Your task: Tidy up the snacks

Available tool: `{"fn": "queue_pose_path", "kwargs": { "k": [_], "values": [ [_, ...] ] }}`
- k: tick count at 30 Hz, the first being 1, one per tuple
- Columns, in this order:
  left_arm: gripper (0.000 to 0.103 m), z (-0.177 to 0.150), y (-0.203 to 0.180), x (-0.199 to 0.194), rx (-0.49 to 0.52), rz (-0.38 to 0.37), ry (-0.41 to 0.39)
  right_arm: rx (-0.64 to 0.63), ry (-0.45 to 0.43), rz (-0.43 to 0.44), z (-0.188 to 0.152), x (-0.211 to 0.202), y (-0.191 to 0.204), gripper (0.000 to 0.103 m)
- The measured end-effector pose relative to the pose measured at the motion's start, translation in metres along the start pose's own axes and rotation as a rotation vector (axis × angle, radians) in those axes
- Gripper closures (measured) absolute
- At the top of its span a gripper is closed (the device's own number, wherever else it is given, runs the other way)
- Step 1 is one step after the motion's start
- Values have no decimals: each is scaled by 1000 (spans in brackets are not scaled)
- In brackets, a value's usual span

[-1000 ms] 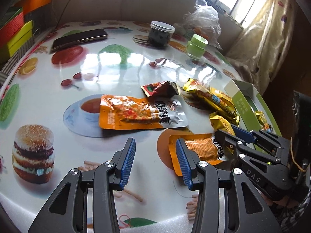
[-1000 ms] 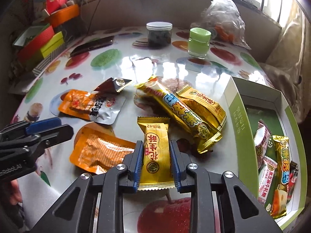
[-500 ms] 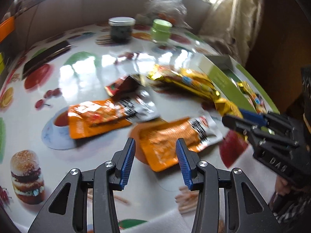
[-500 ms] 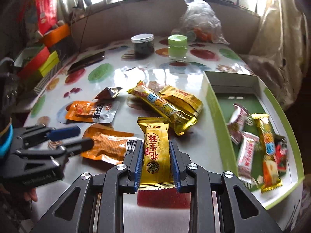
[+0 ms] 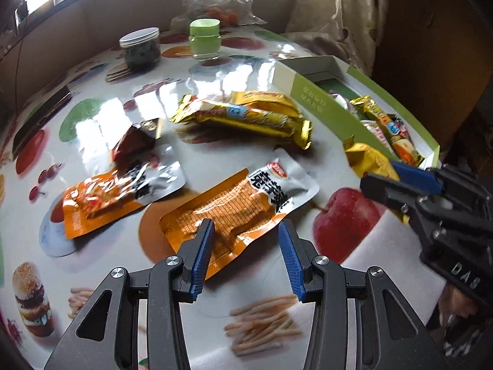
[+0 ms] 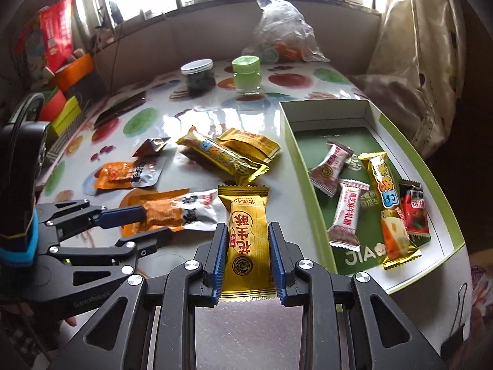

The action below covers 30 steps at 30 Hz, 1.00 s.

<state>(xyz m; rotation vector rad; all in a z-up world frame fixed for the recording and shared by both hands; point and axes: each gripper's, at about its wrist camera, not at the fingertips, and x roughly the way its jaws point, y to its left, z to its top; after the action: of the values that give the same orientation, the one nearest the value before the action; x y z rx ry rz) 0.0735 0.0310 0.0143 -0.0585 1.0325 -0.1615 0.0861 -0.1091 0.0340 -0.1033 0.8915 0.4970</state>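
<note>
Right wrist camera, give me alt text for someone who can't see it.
The right gripper is shut on a gold snack packet above a fruit-print table, beside a green tray holding several wrapped snacks. To its left, the open left gripper hovers at an orange pouch; more packets lie beyond.

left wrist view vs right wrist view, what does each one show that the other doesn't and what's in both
Only the left wrist view shows the printed burger and fries on the tablecloth.

Only the right wrist view shows the red snack bag by the window, the stacked coloured boxes, and the whole green-walled tray floor.

Both show the gold peanut-candy packet clamped in the right gripper, the orange-and-silver pouch beneath the open left gripper, and the green jar.
</note>
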Motion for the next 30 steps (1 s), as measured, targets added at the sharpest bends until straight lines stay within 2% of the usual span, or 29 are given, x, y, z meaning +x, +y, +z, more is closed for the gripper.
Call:
{"fn": "queue_pose_path", "kwargs": {
  "k": [5, 7, 10, 14, 17, 19, 21, 27, 30],
  "values": [
    [59, 3, -7, 1, -32, -35, 17, 21, -1, 14, -2, 0, -5, 78],
    [59, 3, -9, -6, -14, -25, -3, 16, 9, 29, -4, 2, -5, 78],
    [59, 6, -6, -12, 31, 29, -38, 15, 15, 41, -7, 3, -5, 78],
    [58, 14, -1, -4, 78, 11, -30, 34, 14, 53, -9, 3, -9, 78],
    [41, 16, -5, 4, 138, -39, -7, 36, 14, 59, -9, 3, -9, 78],
    [41, 17, -8, 9, 170, -48, -1, 40, 13, 68, -9, 2, -10, 78],
    [41, 19, -11, 14, 197, -11, 3, 46, 15, 73, -10, 3, -11, 78],
    [40, 25, -15, 25, 247, 27, 25, 62, 20, 77, -10, 4, -16, 78],
    [39, 25, -17, 29, 268, 17, 37, 63, 19, 80, -9, 5, -16, 78]
  ]
}}
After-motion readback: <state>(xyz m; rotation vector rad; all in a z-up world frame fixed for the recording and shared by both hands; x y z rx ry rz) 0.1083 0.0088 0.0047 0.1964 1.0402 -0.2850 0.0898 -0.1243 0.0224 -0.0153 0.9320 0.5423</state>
